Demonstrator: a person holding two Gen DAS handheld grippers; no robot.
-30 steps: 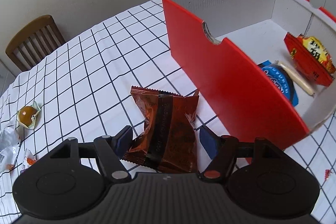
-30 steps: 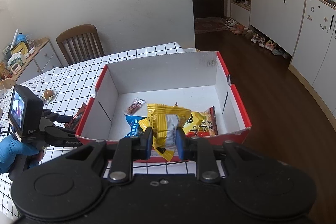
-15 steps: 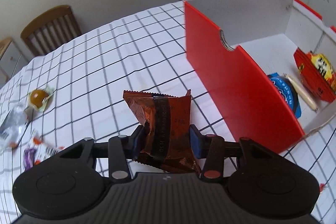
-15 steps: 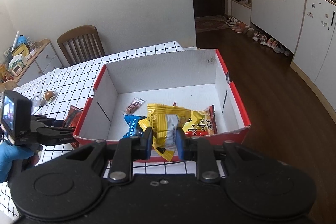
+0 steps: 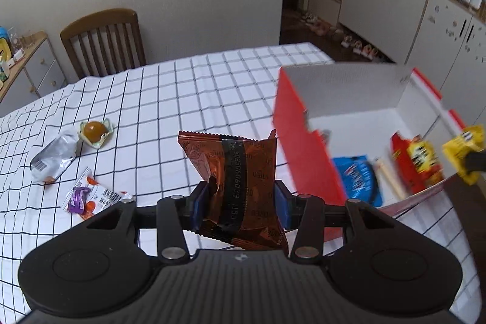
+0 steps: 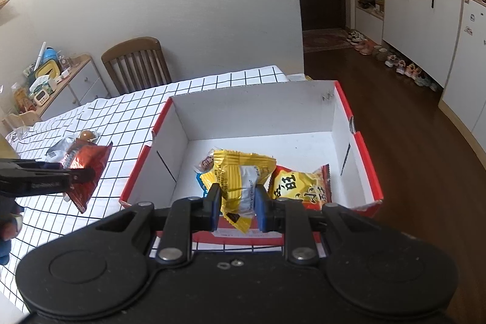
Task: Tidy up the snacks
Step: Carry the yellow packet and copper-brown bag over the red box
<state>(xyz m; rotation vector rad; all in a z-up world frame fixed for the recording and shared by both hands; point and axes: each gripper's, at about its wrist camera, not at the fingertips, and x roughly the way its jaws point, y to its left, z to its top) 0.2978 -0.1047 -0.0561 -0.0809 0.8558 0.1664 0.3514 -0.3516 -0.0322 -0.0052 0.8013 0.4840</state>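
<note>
Left gripper (image 5: 240, 204): fingers closed on the lower part of a brown snack packet (image 5: 240, 172), blue pads pressed to both its edges. Packet stands upright, lifted clear of the checked tablecloth (image 5: 170, 99); in the right wrist view it hangs above the cloth, at 9 o'clock from the box.

Right gripper (image 6: 237, 204): fingers pinched tight on a yellow snack packet (image 6: 238, 175), held over the near wall of the red-and-white box (image 6: 358, 141).

Box contents, left wrist view: blue packet (image 5: 357, 179) on the floor by the red left wall, a pale stick-shaped snack (image 5: 390, 179) just beside it at its 3 o'clock, then a red-and-yellow packet (image 5: 417, 164). A small brown wrapper (image 6: 207, 162) sits deeper in, partly hidden by the yellow packet. The box side of the left view is blurred, so labels are unreadable.

Loose on the cloth at 9 to 10 o'clock from the brown packet: an orange ball-shaped sweet in an open wrapper (image 5: 94, 129), a silver pouch (image 5: 56, 157) touching it, a white-and-purple wrapper (image 5: 91, 196) nearer. Wooden chair (image 5: 103, 41) at the table's far edge.
</note>
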